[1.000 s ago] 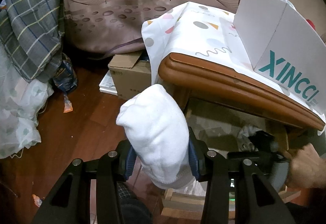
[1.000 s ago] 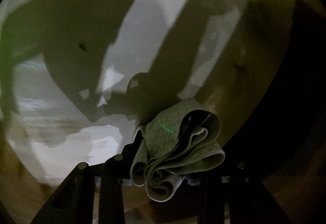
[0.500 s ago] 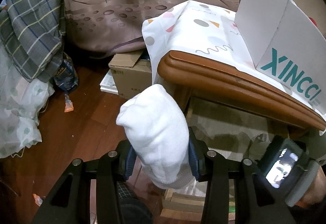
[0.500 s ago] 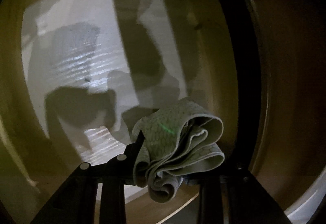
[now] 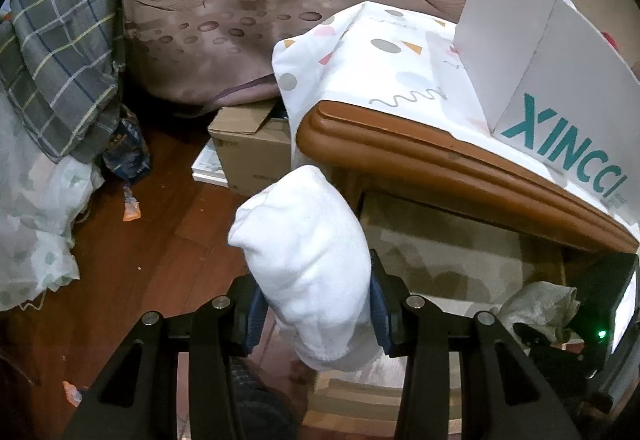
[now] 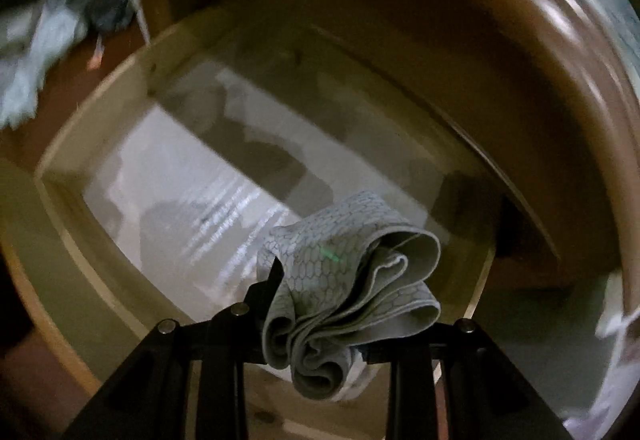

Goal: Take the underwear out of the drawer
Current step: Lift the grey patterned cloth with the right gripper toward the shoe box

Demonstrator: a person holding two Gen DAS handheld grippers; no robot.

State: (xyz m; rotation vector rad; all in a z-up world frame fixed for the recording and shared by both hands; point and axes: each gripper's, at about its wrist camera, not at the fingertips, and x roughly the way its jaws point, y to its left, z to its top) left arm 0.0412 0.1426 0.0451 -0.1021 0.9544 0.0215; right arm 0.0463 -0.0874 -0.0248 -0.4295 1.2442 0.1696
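Dark wood floor (image 5: 160,240), dimly lit. Leaf-patterned curtain (image 5: 280,0) along the back. Wooden table (image 5: 440,160) with patterned cloth (image 5: 380,60); cardboard box (image 5: 252,152) on the floor beside it.

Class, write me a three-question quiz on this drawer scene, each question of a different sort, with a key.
1. True or false: the left gripper is shut on a white bundled cloth.
2. The right gripper holds: A) a plaid shirt B) a grey hexagon-patterned folded garment C) nothing.
3. Fill in: the white box reads ____.

Key: 1 true; 2 B; 3 XINCCI.
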